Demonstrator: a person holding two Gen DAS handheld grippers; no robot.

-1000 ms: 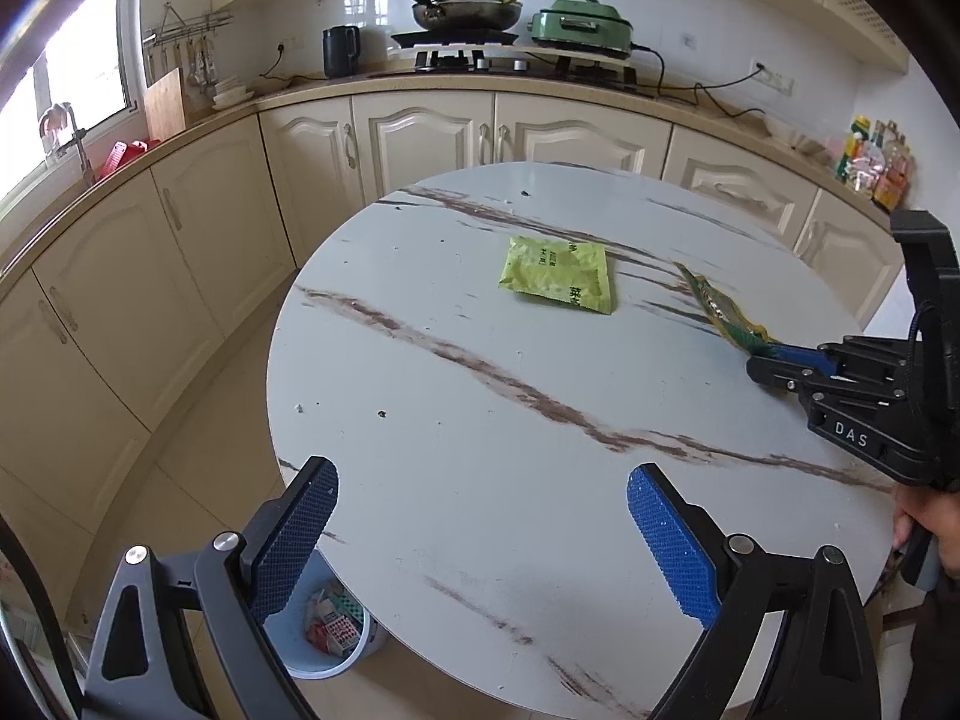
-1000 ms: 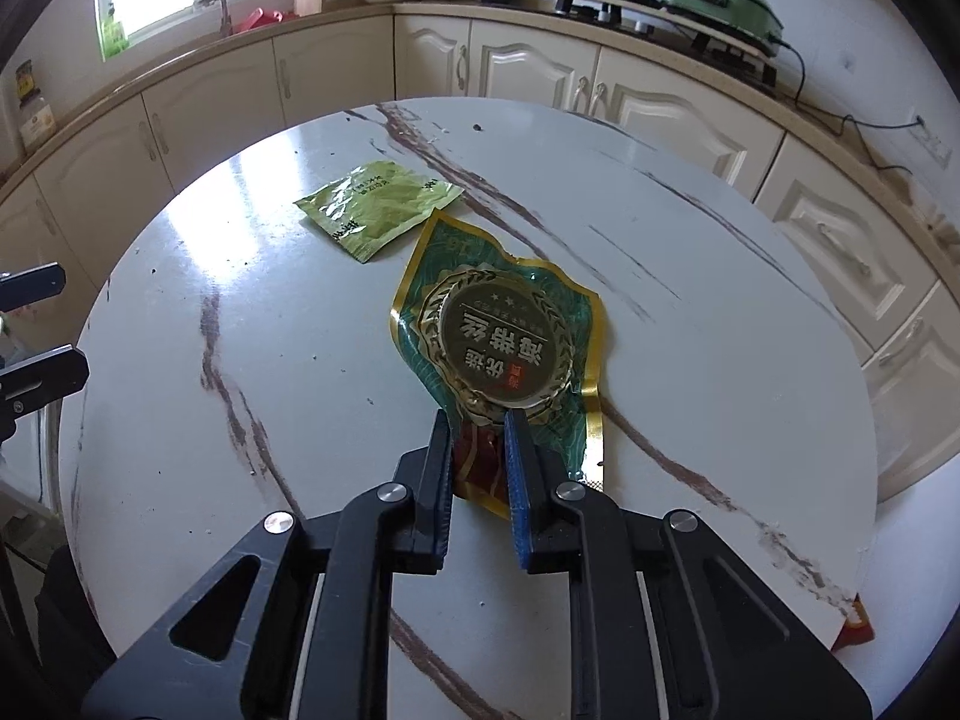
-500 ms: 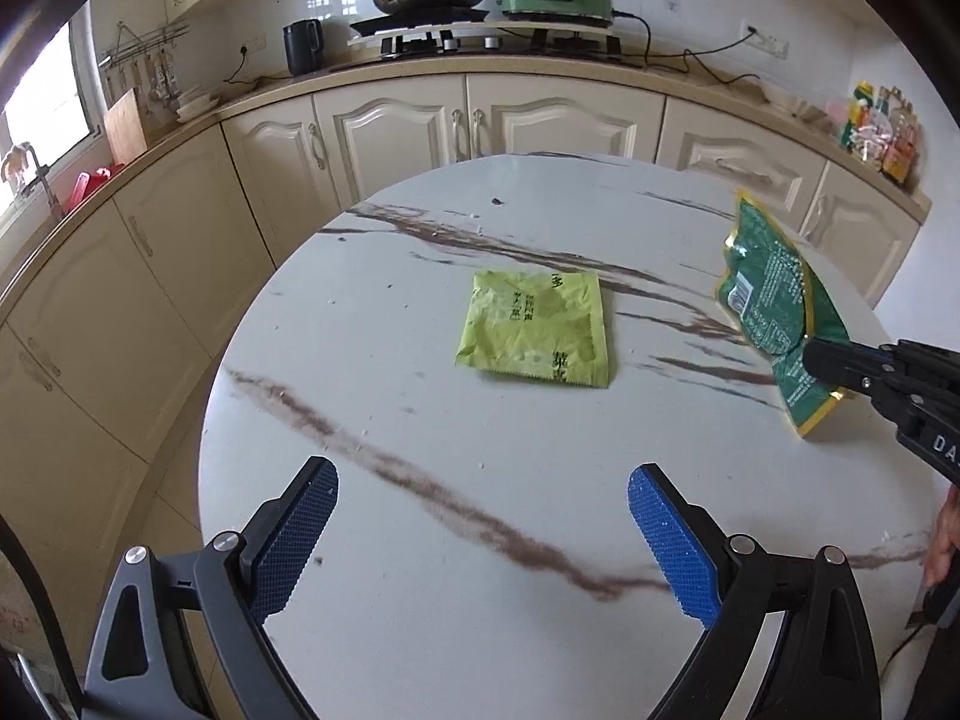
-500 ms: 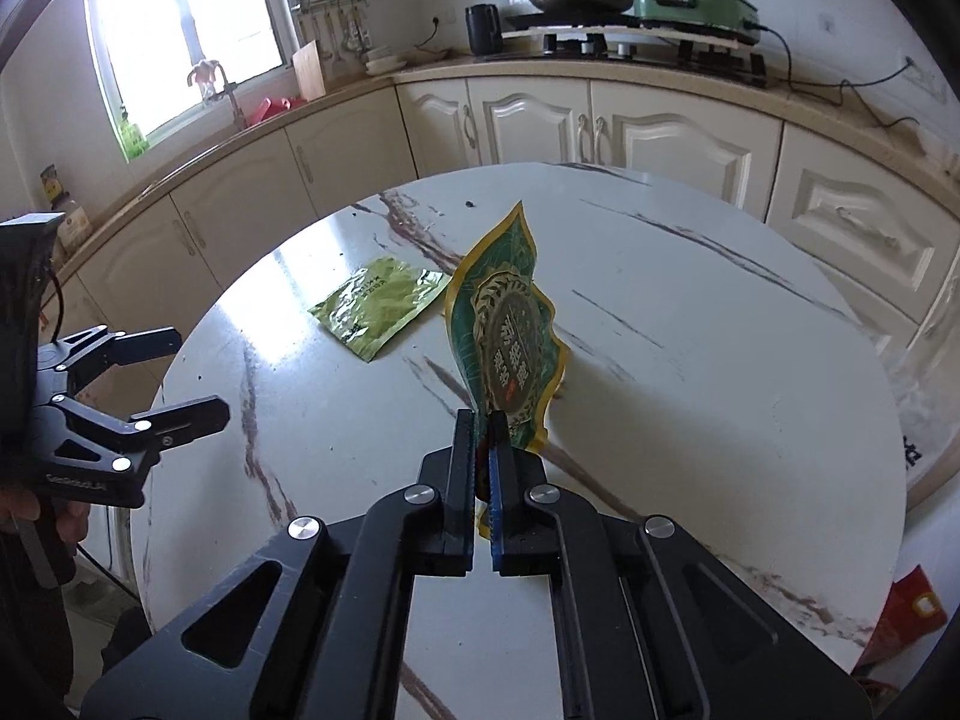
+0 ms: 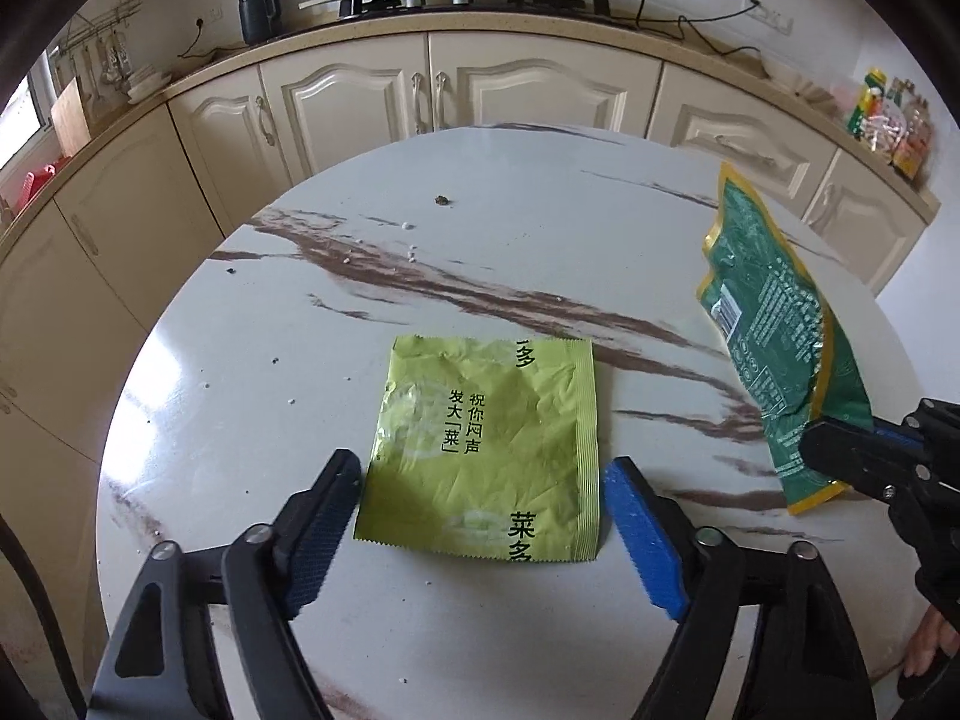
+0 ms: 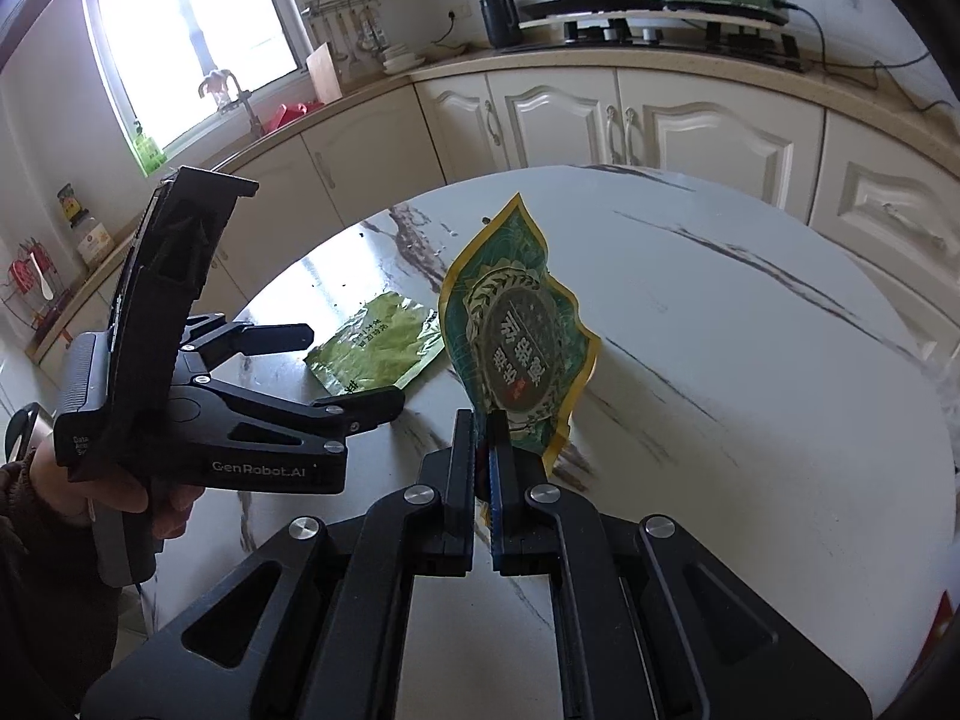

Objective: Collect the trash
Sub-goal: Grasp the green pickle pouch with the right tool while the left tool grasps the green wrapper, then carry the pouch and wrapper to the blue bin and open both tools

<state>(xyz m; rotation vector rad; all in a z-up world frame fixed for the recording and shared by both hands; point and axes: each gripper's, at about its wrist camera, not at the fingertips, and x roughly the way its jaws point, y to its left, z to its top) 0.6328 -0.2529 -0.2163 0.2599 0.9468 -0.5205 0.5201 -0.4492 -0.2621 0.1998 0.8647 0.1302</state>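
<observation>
Moving in since a moment ago, the left gripper (image 5: pixel 480 534) now straddles the light green packet (image 5: pixel 489 450) lying flat on the tabletop (image 5: pixel 540 252), jaws spread. Right of that packet, the right gripper (image 6: pixel 480 450) pinches the dark green bag (image 6: pixel 519 348) upright above the tabletop.

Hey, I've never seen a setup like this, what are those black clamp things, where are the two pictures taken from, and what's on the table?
The clamps are hand-held two-finger grippers, one in each of a person's hands; each carries a camera looking along its fingers. One picture comes from the left gripper, which is open around the near end of a light green wrapper lying flat on the round marble table. The other comes from the right gripper, shut on a dark green and gold snack bag held upright above the table. A few crumbs are scattered on the tabletop.
</observation>
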